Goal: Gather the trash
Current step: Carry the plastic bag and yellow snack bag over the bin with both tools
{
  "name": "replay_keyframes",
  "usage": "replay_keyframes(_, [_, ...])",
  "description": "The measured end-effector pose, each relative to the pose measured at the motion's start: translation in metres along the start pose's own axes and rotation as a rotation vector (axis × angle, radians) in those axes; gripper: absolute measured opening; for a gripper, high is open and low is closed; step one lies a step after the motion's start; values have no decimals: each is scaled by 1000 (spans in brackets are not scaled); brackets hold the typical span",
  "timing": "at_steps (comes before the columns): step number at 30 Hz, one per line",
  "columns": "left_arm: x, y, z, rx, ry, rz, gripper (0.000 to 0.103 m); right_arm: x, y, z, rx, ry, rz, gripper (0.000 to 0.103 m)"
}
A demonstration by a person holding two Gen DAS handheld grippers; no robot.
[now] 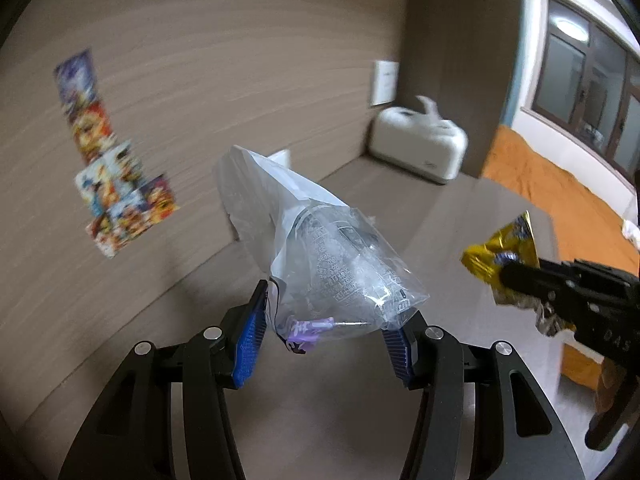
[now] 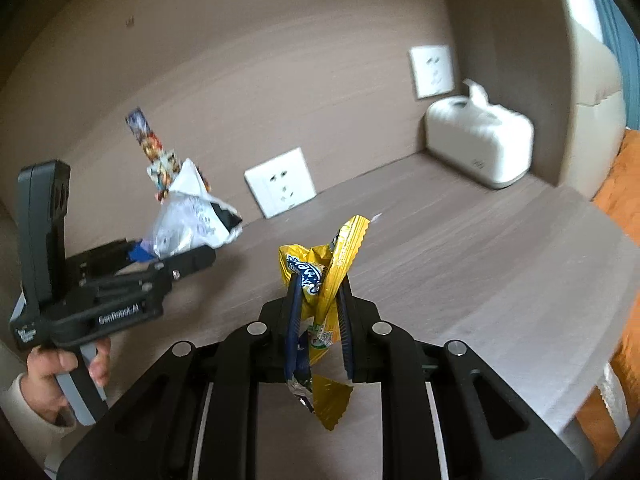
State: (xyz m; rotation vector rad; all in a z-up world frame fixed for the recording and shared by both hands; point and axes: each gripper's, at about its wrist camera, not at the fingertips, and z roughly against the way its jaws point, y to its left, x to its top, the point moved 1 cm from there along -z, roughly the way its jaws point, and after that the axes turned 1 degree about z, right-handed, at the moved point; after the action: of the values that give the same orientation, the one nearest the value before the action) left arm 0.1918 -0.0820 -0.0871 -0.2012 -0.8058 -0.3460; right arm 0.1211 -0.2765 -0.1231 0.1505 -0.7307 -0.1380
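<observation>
My left gripper [image 1: 334,312] is closed on a crumpled clear plastic bag [image 1: 320,248] with printed text and a purple scrap inside, held above the brown table [image 1: 320,420]. The bag bulges between the blue pads [image 1: 250,344]. My right gripper [image 2: 318,300] is shut on a yellow snack wrapper [image 2: 326,276], lifted off the table. The wrapper also shows at the right of the left wrist view [image 1: 500,252], pinched in the right gripper [image 1: 508,276]. The left gripper [image 2: 176,256] with the bag [image 2: 192,220] shows at the left of the right wrist view.
A white tissue box [image 2: 480,140] stands at the back right corner of the table [image 2: 480,260]. Two wall sockets [image 2: 280,188] and colourful stickers [image 1: 112,184] are on the brown back wall. An orange bed cover [image 1: 560,200] lies to the right, past the table edge.
</observation>
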Motion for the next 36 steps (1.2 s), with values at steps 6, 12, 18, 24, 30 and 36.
replay_keyframes(6, [3,-61,11,-82,-16,-60,52,-8,-35,48,-64,-55,-36,19])
replay_keyframes(12, [0,-135,11,-195,2,-137,52,-26,-81,98,-165,-75,-101,19])
replay_keyframes(18, [-13,-204,7,-301,41,-218,52,-57,-127,143,-263,-70,-191,19])
replay_keyframes(24, [-33,-269,0,-390,93,-304,52,-91,-165,181,-343,-64,-276,19])
replay_keyframes(30, [-48,-323,-11,-456,143,-379,52,-125,-195,208,-396,-54,-355,19])
replay_keyframes(36, [-71,-363,-34,-504,198,-436,52,-158,-221,214,-434,-18,-421,19])
